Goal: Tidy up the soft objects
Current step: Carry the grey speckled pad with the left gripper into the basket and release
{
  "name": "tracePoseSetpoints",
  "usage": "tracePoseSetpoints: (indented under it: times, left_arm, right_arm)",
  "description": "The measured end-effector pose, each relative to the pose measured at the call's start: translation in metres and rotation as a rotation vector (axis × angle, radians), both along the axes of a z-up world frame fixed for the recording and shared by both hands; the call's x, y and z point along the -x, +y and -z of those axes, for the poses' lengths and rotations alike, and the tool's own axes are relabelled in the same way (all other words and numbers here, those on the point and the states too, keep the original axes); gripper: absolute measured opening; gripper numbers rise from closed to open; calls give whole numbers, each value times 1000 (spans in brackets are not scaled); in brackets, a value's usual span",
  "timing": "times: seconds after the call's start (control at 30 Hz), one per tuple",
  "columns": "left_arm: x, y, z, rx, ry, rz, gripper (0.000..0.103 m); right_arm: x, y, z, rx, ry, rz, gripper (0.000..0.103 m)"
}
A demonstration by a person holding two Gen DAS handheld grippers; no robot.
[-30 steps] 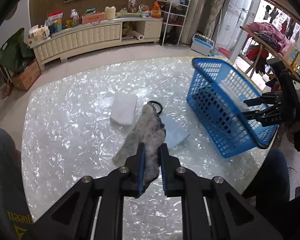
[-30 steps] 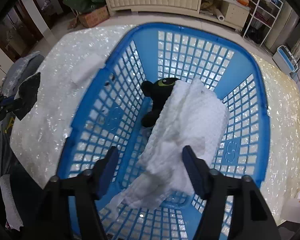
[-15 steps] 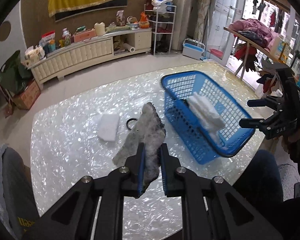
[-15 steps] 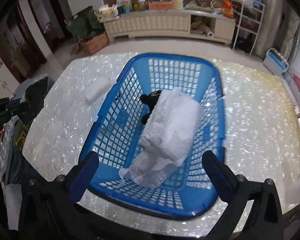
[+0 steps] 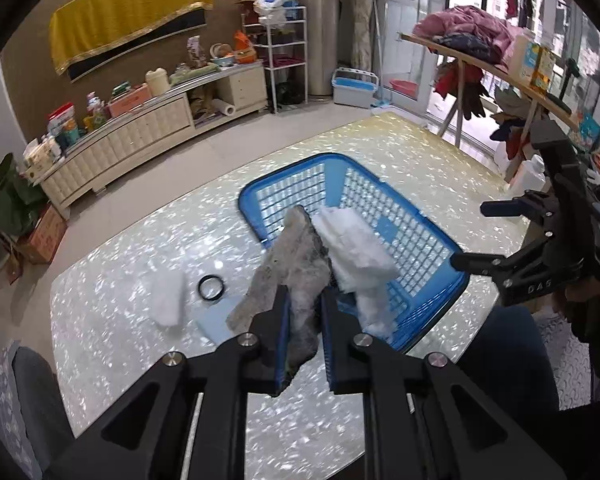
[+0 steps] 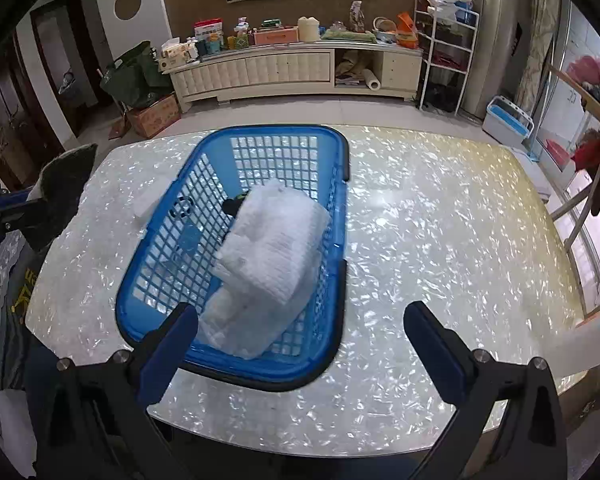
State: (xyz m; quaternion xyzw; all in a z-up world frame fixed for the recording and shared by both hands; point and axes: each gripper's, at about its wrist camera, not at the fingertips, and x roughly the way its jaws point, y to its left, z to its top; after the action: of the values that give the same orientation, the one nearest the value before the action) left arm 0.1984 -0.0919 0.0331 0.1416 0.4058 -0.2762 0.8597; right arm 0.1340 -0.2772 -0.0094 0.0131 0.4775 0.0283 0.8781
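So from the left wrist camera we get stuff the other view mostly misses: a black ring (image 5: 211,288) lying on the table (image 5: 140,252), a white pad (image 5: 168,300) just left of it and a pale blue sheet (image 5: 220,320) near it. From the right wrist camera we only catch a corner of that white pad past the basket (image 6: 236,372) wall.

The left gripper (image 5: 304,320) is clamped on a grey fuzzy cloth (image 5: 292,264), held up off the table. Its long axis runs away from us, far tip pointing at the basket's near-left rim. The right gripper (image 6: 300,336) is spread wide with nothing in it; its jaws have just been opening. It hangs over the near end of the basket.

The white towel (image 6: 272,264) lies in the basket, lengthwise along it. Something black (image 6: 232,206) pokes out from under its far end, and we can't make out what it is.
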Motion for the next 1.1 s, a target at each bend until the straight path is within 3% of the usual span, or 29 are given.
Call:
tracePoseSetpoints:
  times: [0.27, 0.5, 0.7, 1.1]
  left_arm:
    - [-10, -45, 9, -42, 11, 54, 13]
    - [-26, -75, 36, -93, 64, 75, 13]
    - [-40, -98, 56, -123, 103, 93, 13]
    - [-62, -123, 101, -206, 202, 112, 14]
  right_arm:
    - [3, -24, 3, -40, 1, 18, 103]
    - [1, -37, 10, -71, -12, 42, 103]
    - [-5, -43, 25, -82, 30, 36, 103]
    - [-12, -49, 31, -123, 45, 45, 103]
